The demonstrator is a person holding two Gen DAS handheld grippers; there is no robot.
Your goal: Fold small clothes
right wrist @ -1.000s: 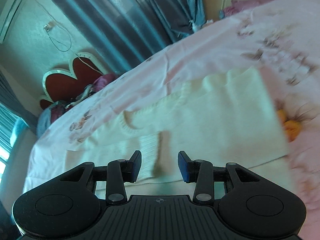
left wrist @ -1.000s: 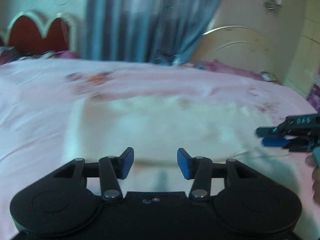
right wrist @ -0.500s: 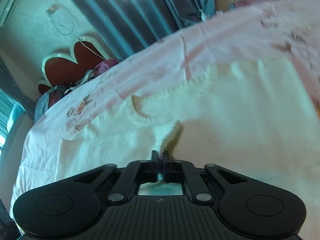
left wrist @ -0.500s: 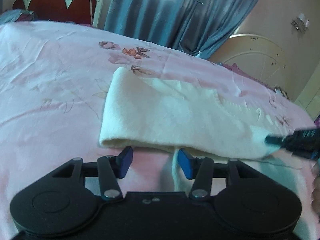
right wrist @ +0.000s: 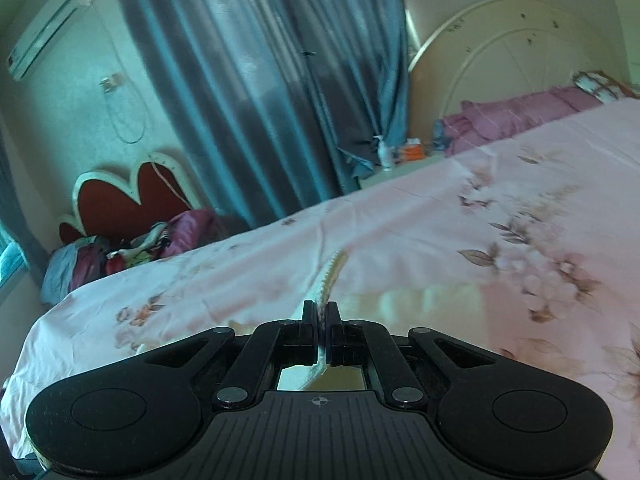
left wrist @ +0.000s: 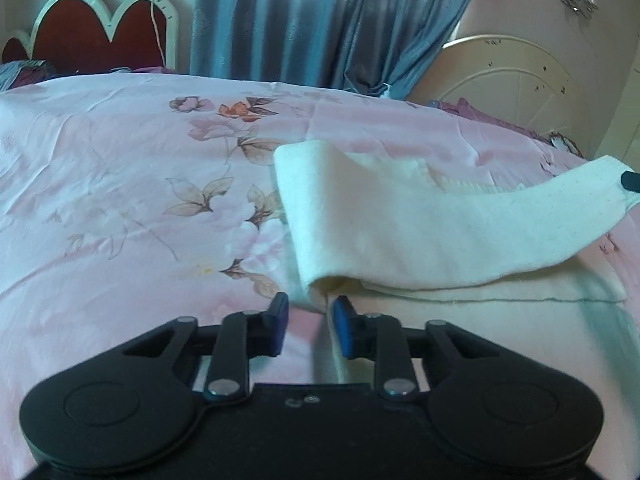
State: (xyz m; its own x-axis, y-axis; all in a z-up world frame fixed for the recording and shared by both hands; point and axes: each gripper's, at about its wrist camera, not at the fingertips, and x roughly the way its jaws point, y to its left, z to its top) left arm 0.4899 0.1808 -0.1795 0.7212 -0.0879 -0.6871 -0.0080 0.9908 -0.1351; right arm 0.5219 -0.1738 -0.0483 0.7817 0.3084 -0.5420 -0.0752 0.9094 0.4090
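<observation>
Garment, a cream knit top, lies on the pink floral bedsheet, one end lifted off the bed toward the right edge of the left wrist view. Right gripper is clamped on its ribbed edge. Left gripper has just been closing; its blue pads stand apart around the folded corner, pressing nothing.

Garment lies on bed sheet, at 1 o'clock from left gripper, near corner between jaws. Garment end lifted toward 3 o'clock, over flat layer beneath. Headboard at 10 o'clock behind bed, curtain at 12. Garment edge pinched in right gripper, running toward 12 o'clock.
</observation>
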